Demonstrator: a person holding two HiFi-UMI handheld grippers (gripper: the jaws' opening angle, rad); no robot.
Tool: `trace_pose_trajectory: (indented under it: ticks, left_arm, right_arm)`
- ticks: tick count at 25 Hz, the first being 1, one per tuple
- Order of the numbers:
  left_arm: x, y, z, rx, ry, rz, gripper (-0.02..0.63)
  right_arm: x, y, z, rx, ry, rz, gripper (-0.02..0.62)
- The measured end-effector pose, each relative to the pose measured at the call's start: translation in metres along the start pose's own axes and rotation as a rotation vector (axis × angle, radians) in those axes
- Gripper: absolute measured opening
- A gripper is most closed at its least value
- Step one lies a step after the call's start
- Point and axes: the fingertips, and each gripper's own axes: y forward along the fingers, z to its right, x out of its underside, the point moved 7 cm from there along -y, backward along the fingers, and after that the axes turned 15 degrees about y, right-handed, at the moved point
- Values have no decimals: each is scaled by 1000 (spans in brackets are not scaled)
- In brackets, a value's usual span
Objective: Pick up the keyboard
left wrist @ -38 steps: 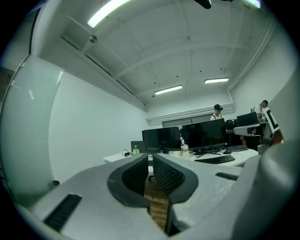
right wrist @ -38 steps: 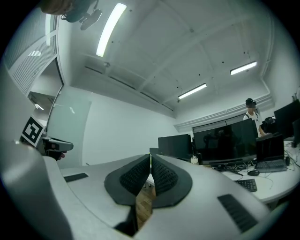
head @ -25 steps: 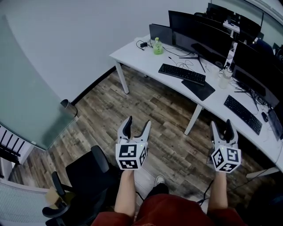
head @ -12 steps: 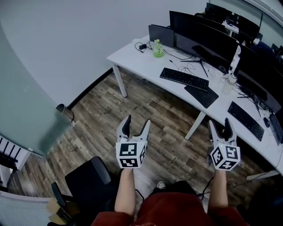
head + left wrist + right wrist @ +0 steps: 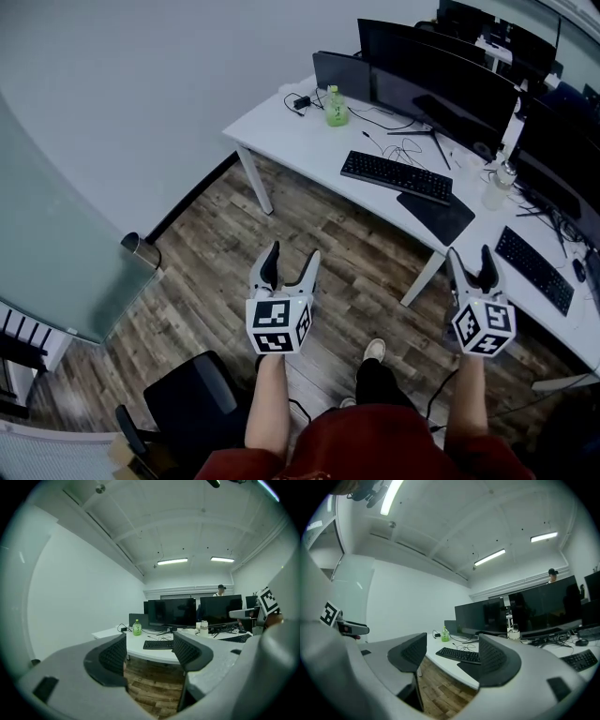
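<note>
— Where is the keyboard we are after?

— The keyboard (image 5: pixel 396 176) lies flat on the white desk (image 5: pixel 281 120), ahead of us and well apart from both grippers. It sits in front of the wide dark monitor (image 5: pixel 441 80). A dark mat (image 5: pixel 437 216) lies just beside its right end, and a green bottle (image 5: pixel 335 105) stands farther along, toward the desk's left corner.

— And what do we have in our jaws?

— Nothing. Our left gripper (image 5: pixel 292 258) has its jaws spread apart, and through the gap we see only the wooden floor (image 5: pixel 225 234) and the desk beyond. Our right gripper (image 5: pixel 469 258) is released as well. In its own view the keyboard shows far off between the jaws, untouched.

— How do we hold the two grippers?

— We hold them side by side, short of the desk. Both point toward it roughly level, with their marker cubes turned up to us.

— Is anything else around us?

— A black office chair (image 5: pixel 192 412) stands at our lower left. A second keyboard (image 5: pixel 534 269) lies on the desk farther right, and a frosted glass panel (image 5: pixel 56 234) rises at the left.
</note>
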Motion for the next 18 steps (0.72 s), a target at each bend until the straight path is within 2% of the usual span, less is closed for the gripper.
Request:
trace_pose_trajectory:
  ticks: [8, 18]
  left_arm:
    - [-18, 118, -4, 32, 16, -15, 296]
    - [-54, 249, 12, 78, 38, -17, 296]
  right_arm:
    - [-16, 97, 48, 23, 12, 0, 324]
    - [-44, 185, 124, 77, 57, 19, 324]
